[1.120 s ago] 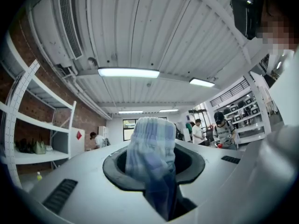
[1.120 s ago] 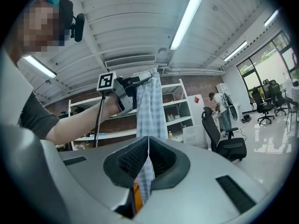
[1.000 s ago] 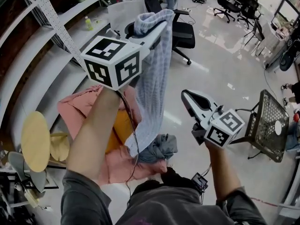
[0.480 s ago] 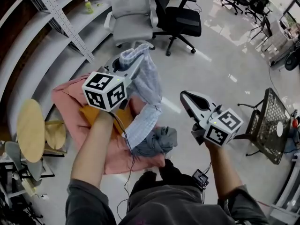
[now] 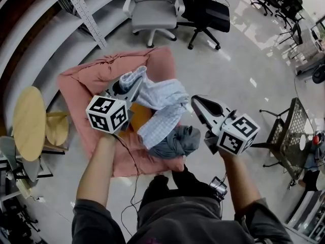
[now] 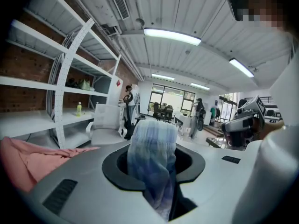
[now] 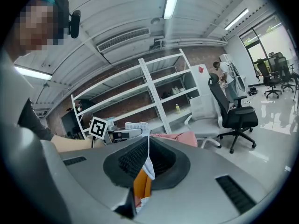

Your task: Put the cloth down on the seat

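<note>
Head view first: what's biggest, and where does the cloth belong?

— The pink seat (image 5: 101, 75) on the floor is biggest. The pale blue checked cloth (image 5: 165, 103) already drapes over the middle of the seat. Its upper corner is pinched in the left tool (image 5: 131, 85), and the left gripper view shows the fabric bunched right between the jaws.

— So how to finish well?

— I'd lower the left tool close to the seat, then spread the jaws and lift straight up so no fold snags. Aim for the bare pink toward the seat's far side, not the heap.

— What does the seat hold besides?

— A grey garment (image 5: 175, 142) at the seat's near edge, partly under the cloth, and an orange piece (image 5: 139, 115) near the seat's middle. I see no real container otherwise.

— And the right tool (image 5: 195, 101)?

— Its jaws are pressed together on nothing, and it hovers above the seat's right edge.
</note>
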The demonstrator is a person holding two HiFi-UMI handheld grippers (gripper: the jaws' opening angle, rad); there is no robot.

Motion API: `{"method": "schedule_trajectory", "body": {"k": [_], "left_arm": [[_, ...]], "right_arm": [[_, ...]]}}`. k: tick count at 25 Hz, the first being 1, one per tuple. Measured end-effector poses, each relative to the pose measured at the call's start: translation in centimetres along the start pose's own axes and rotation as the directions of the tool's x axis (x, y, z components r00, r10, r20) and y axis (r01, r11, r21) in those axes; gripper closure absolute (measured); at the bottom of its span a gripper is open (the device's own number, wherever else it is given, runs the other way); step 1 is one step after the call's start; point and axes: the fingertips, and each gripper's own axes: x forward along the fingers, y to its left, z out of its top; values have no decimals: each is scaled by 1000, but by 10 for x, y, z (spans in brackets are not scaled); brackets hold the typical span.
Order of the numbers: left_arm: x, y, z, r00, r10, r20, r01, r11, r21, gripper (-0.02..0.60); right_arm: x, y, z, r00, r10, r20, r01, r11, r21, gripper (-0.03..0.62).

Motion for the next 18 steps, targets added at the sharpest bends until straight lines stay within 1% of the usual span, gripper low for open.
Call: {"method": "schedule_trajectory", "body": {"k": [5,7,9,12,15,18], "left_arm": [[-10,19,-64,992,41,-117,-41,999,1,451],[-8,21,-87,987,37,-156,-39,999,-5,448],[2,17,-106,982,18,-186,-17,1000,6,444],[30,1,-129,979,-25,-203,27,1000,5,442],[66,-22,-147,975,-65,-212,65,998,-7,440],[102,-47,-168,967,-98,-236,100,995,-7,437]], "right_arm": [[21,5,-18,1000,10,-22,-10,1000,21,577],[25,1,-25,1000,3,-29,-2,1000,31,577],[27,-6,-33,999,-8,-37,10,999,42,577],[26,-23,-44,999,-24,-46,27,998,56,577],[20,-44,-53,998,-34,-56,38,997,67,577],[10,-66,-61,997,-44,-65,49,995,81,577]]}}
